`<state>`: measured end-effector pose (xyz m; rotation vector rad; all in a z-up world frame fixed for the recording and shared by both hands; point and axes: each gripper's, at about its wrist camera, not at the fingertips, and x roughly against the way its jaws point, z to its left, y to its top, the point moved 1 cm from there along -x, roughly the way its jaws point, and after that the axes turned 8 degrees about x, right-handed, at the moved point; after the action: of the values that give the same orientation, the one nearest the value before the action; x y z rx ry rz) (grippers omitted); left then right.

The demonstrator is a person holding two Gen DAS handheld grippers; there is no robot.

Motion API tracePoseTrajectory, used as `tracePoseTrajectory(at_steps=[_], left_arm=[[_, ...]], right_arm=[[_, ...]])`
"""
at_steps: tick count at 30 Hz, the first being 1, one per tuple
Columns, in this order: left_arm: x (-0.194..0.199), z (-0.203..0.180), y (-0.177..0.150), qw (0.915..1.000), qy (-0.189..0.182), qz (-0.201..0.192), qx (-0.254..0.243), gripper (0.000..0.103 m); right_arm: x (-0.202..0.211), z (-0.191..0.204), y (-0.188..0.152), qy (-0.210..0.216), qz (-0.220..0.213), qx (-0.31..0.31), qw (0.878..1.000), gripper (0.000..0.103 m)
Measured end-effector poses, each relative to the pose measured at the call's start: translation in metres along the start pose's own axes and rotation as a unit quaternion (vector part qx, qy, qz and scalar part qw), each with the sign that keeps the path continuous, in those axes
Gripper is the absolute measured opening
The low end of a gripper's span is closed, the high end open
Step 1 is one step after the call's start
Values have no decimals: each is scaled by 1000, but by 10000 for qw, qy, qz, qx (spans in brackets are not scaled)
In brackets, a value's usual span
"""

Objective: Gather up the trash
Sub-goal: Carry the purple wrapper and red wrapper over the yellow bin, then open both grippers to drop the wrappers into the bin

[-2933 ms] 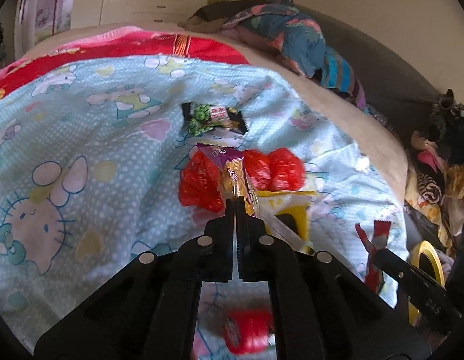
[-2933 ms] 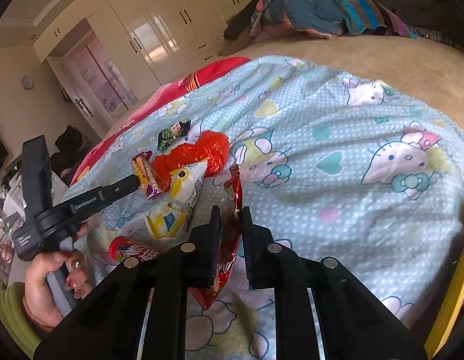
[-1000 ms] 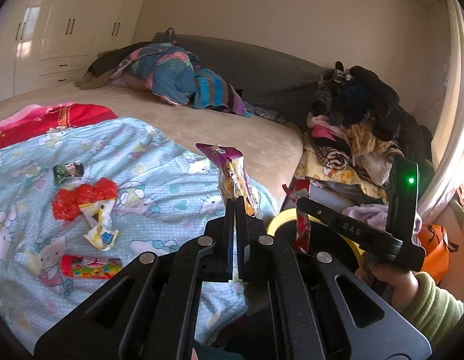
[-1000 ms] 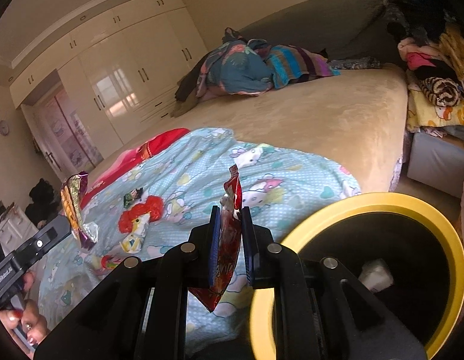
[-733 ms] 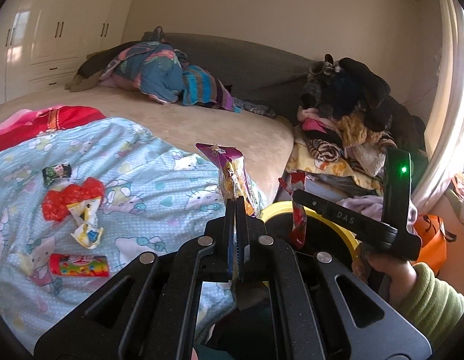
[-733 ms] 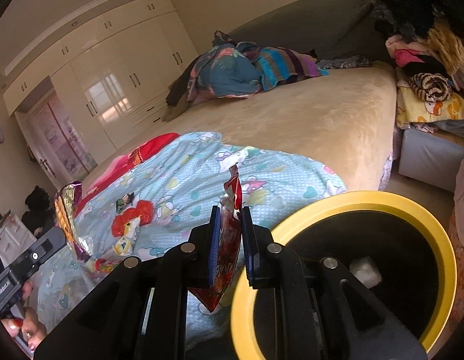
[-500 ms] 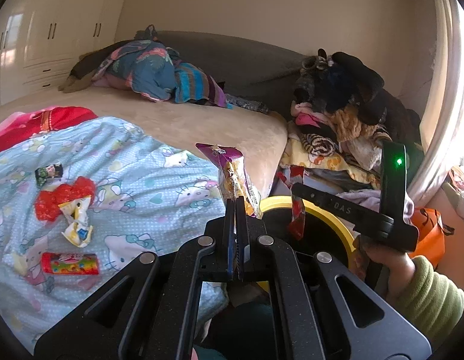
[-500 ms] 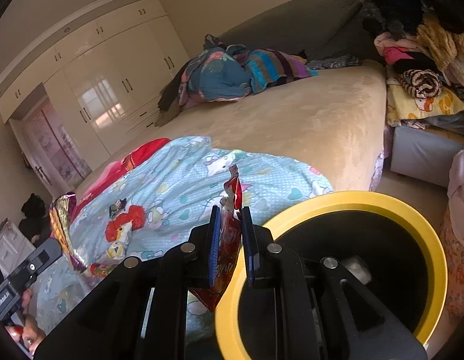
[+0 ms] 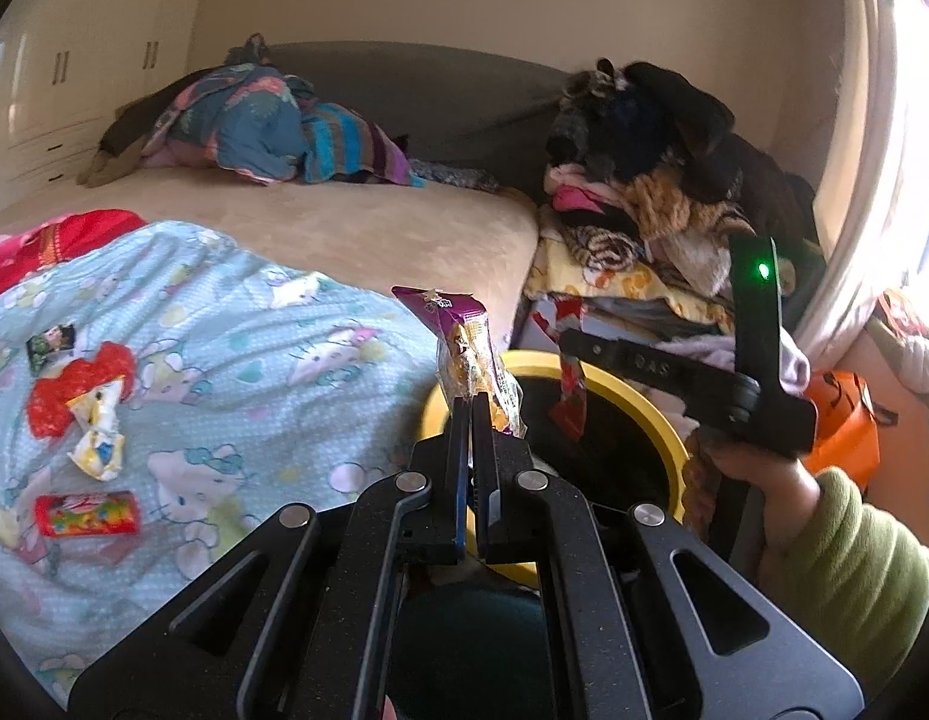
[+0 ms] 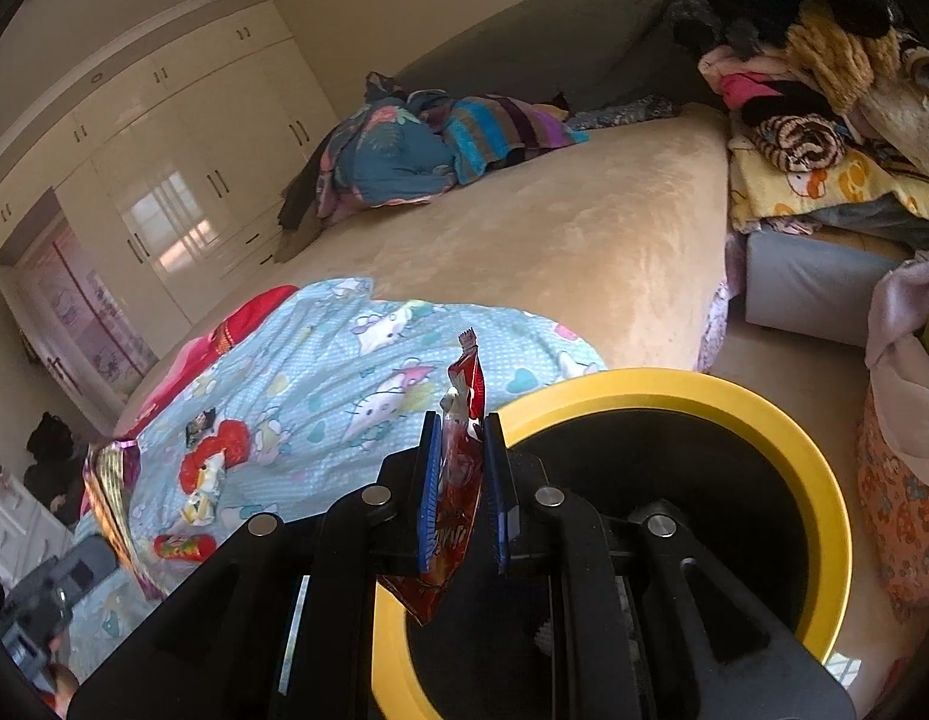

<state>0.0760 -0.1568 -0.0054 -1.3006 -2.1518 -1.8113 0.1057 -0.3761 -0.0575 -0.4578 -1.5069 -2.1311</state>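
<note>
Both hands are at the bin and each one is carrying a catch! The left gripper (image 9: pixel 472 405) is pinched tight on a purple snack wrapper (image 9: pixel 464 354), which stands up out of the tips right at the near rim of the yellow bin (image 9: pixel 656 414). The right gripper (image 10: pixel 462 426) is clamped on a red sachet (image 10: pixel 464 420), tail dangling below the jaws over the bin's dark mouth; from the left camera you can see that same red sachet (image 9: pixel 572 384) hanging inside the rim line. This looks like the drop-off step of the clean-up: pickups done, release not yet made. The next move calls for getting each wrapper squarely over the opening, then letting the jaws part so the pieces fall in, not onto the floor or the rim. The purple one looks the riskier of the two (it sits at the edge, not over the middle). As for what the bin holds, a small pale scrap (image 10: pixel 542 633) shows low inside, half hidden behind the gripper, and the rest of the interior is too dark to read. Back on the blue cartoon blanket (image 9: pixel 272 372), more waits: a red crumpled bag (image 9: pixel 56 402), a white and yellow wrapper (image 9: pixel 95 432), a candy tube (image 9: pixel 86 514) and a small dark packet (image 9: pixel 50 343).
</note>
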Motion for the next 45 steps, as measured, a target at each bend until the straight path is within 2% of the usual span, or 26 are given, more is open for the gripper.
tracePoseTrajectory(at_steps=[17,28,38,40,41,42,45], left_arm=[[-48,-40,-31,9965,-221,667,-454,0],[-82,-44,-42,9930,-206,1090,-410,0],[-107,-44,-38,9918,-183,1205,-392,1],[-108,-41,-36,9920,-178,1200,-337,7],[-109,-38,-35,9924,-133,1188,-304,23],[-108,-37,-34,9926,-102,1181,-278,44],[-101,-30,-29,9939,-82,1090,-128,57]], right_arm=[[-7,-47,-18,-296,252,-386,9985,14],[-13,-72,-30,-418,391,-616,9965,14],[-18,-87,-36,-460,501,-770,9947,17],[-19,-88,-37,-440,520,-816,9943,20],[-19,-88,-37,-436,529,-830,9942,22],[-20,-88,-36,-439,534,-843,9940,25],[-18,-87,-35,-475,513,-837,9940,35]])
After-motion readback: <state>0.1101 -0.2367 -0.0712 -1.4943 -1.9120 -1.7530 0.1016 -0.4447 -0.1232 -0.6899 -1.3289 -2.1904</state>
